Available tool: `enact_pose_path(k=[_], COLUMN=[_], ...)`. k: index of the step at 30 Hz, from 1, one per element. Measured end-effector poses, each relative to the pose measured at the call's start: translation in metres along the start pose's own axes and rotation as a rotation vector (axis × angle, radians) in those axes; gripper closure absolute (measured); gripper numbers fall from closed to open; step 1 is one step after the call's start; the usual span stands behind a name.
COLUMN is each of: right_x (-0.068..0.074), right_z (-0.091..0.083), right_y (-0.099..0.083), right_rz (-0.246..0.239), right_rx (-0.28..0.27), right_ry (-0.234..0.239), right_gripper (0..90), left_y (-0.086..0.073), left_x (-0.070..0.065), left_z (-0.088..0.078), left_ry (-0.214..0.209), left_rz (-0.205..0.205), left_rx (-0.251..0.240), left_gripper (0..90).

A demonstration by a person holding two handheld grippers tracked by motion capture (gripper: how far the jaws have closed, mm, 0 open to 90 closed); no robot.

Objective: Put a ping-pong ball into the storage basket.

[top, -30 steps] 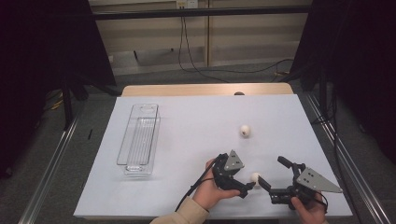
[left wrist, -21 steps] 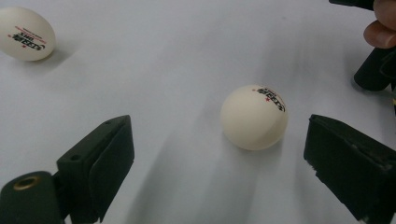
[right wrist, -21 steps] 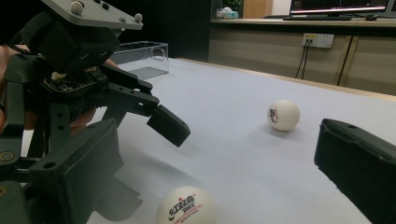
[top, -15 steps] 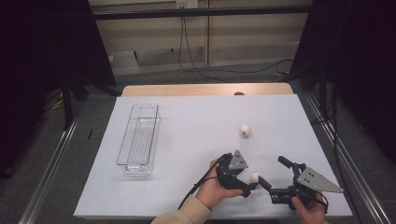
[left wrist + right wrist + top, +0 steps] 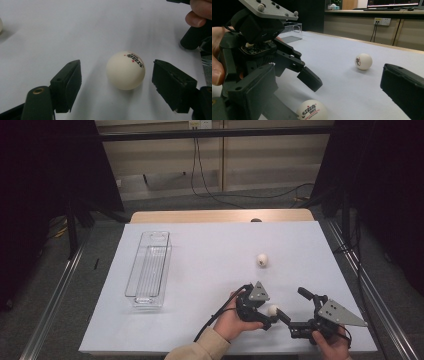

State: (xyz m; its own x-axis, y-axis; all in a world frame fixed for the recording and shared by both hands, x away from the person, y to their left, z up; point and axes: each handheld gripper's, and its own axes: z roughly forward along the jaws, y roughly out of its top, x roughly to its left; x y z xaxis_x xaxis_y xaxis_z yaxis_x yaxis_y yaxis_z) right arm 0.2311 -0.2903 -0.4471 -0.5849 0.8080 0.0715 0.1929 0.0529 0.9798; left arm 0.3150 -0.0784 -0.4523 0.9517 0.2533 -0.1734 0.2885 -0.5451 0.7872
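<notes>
A white ping-pong ball [image 5: 125,70] with printed lettering rests on the white table between the two black jaws of my left gripper [image 5: 117,82]. The jaws have just been closing, but a gap remains on each side of the ball, so the pads [image 5: 68,85] do not press on it. In the high view this ball [image 5: 273,310] lies near the front edge, with the left gripper [image 5: 270,314] around it. Just to its right, my right gripper [image 5: 291,303] stands open, holding nothing. A second ball [image 5: 262,259] lies farther back.
A clear plastic bin [image 5: 149,268] stands on the left half of the white table [image 5: 210,245]. In the right gripper view, the left gripper's body [image 5: 262,45] looms close on the left, and the far ball [image 5: 363,61] sits beyond it.
The left gripper's jaws have drawn closer together around the near ball, which has stayed in place. The right gripper has not moved.
</notes>
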Motion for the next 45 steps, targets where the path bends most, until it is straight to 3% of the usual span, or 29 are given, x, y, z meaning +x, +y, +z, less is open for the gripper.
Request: enact_pose_path(k=[12, 17, 18, 20, 23, 31, 45], right_x=[-0.001, -0.001, -0.001, -0.001, -0.001, -0.001, -0.002], right_z=[-0.001, -0.001, -0.001, -0.001, -0.001, -0.001, -0.001], right_y=[0.0, 0.0, 0.0, 0.0, 0.0, 0.0, 0.0], right_rz=[-0.004, -0.005, -0.005, -0.006, -0.008, -0.004, -0.007], right_rx=[0.0, 0.001, 0.001, 0.0, -0.001, 0.0, 0.001], right_ry=[-0.001, 0.0, 0.0, 0.0, -0.002, -0.002, -0.002], right_gripper=[0.0, 0.0, 0.0, 0.0, 0.0, 0.0, 0.0], left_y=[0.001, 0.001, 0.0, 0.0, 0.001, 0.001, 0.0], left_x=[-0.001, -0.001, -0.001, 0.0, 0.001, 0.005, 0.011], left_z=[0.009, 0.011, 0.011, 0.01, 0.007, -0.001, -0.014], left_ry=[-0.013, -0.014, -0.02, -0.02, -0.031, -0.04, -0.016], left_rz=[0.016, 0.013, 0.009, 0.006, -0.023, -0.037, -0.065], left_rx=[0.031, 0.045, 0.041, 0.04, 0.021, 0.022, 0.02], left_gripper=[32.2, 40.5, 47.0, 50.7, 50.9, 51.0, 51.0])
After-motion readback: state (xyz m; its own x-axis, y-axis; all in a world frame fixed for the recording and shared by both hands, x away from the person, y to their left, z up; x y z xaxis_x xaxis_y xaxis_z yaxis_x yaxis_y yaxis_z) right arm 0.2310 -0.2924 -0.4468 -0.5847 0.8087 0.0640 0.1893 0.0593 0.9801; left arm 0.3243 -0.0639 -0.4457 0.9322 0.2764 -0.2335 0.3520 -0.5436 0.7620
